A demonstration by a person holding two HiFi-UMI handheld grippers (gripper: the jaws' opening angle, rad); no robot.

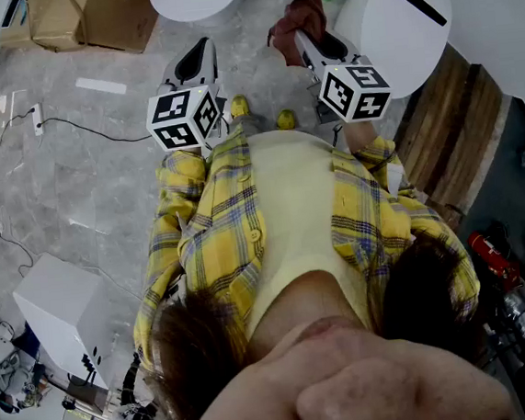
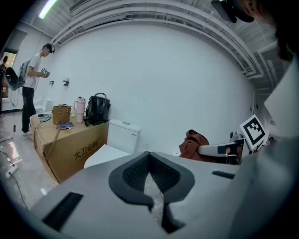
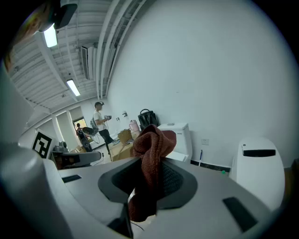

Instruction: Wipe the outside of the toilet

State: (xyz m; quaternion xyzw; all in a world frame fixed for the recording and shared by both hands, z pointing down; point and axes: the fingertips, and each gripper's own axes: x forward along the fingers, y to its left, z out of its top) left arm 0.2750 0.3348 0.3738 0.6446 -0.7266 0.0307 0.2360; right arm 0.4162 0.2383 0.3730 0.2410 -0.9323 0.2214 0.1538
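The person in a yellow plaid shirt holds both arms forward at chest level, side by side, with the two tools pointing away from the body and over the grey stone floor.

The right gripper is clamped on a reddish-brown knitted cloth. The cloth is pinched between the dark pads, and a bunched end stands up above the jaws while the rest hangs below them. In the head view this cloth lies just beside the rounded white toilet with a dark slot on its top, which stands to the right of the person against a wooden panel. Whether cloth and toilet touch cannot be told. In the right gripper view the same toilet stands off to the right, clear of the cloth.

The left gripper has its jaws closed together with nothing between them. It is held level with the right one and well apart from that toilet.

Ahead of it a second white toilet with a square tank stands beside a brown cardboard box.
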